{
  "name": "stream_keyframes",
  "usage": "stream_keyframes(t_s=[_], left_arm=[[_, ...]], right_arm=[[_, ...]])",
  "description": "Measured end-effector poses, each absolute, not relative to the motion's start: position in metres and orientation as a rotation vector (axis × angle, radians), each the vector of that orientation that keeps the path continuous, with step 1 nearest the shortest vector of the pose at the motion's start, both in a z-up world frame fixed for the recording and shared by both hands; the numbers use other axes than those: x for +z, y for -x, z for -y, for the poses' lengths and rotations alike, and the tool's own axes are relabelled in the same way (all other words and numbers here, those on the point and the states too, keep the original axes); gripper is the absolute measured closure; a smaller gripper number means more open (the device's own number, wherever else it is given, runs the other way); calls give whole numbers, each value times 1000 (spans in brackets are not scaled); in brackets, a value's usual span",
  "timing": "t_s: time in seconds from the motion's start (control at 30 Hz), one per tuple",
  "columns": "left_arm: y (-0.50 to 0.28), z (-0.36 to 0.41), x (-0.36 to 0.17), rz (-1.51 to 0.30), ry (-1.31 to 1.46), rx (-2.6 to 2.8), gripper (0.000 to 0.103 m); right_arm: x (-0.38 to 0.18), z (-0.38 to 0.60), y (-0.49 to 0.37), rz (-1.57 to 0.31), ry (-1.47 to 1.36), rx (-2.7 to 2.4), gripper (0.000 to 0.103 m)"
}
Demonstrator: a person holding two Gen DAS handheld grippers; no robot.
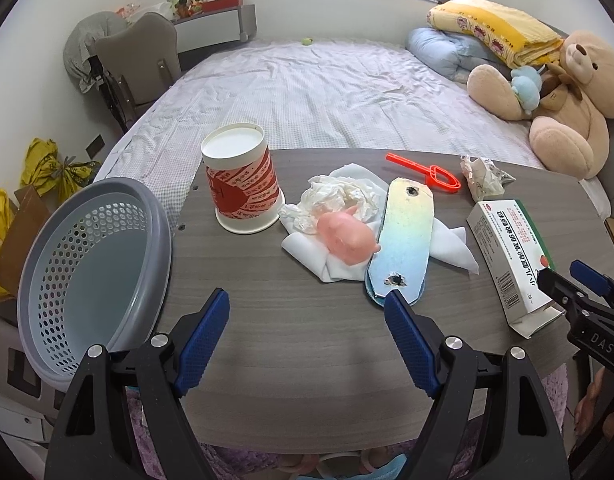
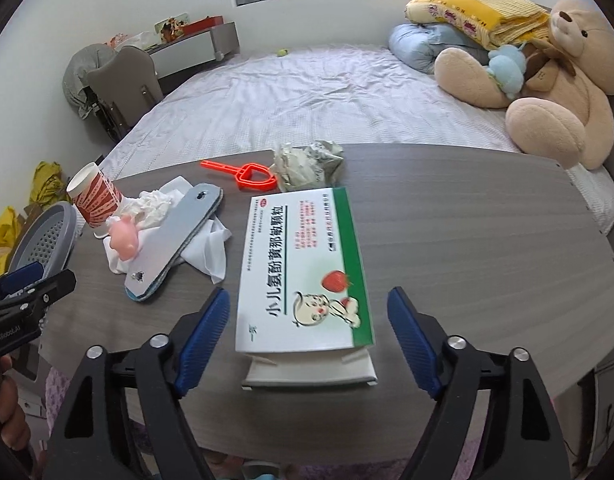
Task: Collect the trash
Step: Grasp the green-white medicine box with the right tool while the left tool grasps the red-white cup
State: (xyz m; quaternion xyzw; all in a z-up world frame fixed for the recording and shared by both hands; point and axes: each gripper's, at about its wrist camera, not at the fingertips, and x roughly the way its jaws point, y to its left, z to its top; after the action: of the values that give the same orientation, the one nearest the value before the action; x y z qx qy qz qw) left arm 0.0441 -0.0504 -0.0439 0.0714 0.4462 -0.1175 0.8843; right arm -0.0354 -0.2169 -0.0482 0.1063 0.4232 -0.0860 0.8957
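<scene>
On the grey wood table (image 1: 291, 344) lie an upturned red-and-white paper cup (image 1: 243, 188), crumpled white tissue (image 1: 339, 196), a pink toy (image 1: 347, 242), a shiny flat strip (image 1: 403, 236), a red plastic piece (image 1: 427, 172), a paper wad (image 1: 483, 178) and a white-and-green medicine box (image 2: 303, 272). My left gripper (image 1: 307, 320) hangs open over bare table, just before the strip. The box lies flat between the fingers of my open right gripper (image 2: 307, 316), whose pads stand clear of its sides. A tilted grey perforated basket (image 1: 87, 248) sits at the table's left edge.
Behind the table is a bed (image 1: 307, 88) with folded quilts (image 1: 487, 36) and a big teddy bear (image 1: 567, 88). A grey chair (image 1: 139, 60) and yellow bags (image 1: 47, 168) stand to the left. A person's hand (image 2: 7, 412) holds the left gripper's handle.
</scene>
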Motion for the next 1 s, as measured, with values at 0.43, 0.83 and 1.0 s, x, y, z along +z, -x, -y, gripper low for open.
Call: stream_keyframes(t_s=[0.43, 0.83, 1.0], left_arm=[[-51, 45, -47, -939, -134, -218, 25], [-52, 41, -47, -943, -119, -211, 25], [-52, 41, -46, -939, -121, -210, 25]], right_arm=[[-62, 215, -2, -937, -175, -216, 18], [-70, 236, -10, -970, -230, -171, 16], [-74, 233, -16, -996, -224, -148, 16]])
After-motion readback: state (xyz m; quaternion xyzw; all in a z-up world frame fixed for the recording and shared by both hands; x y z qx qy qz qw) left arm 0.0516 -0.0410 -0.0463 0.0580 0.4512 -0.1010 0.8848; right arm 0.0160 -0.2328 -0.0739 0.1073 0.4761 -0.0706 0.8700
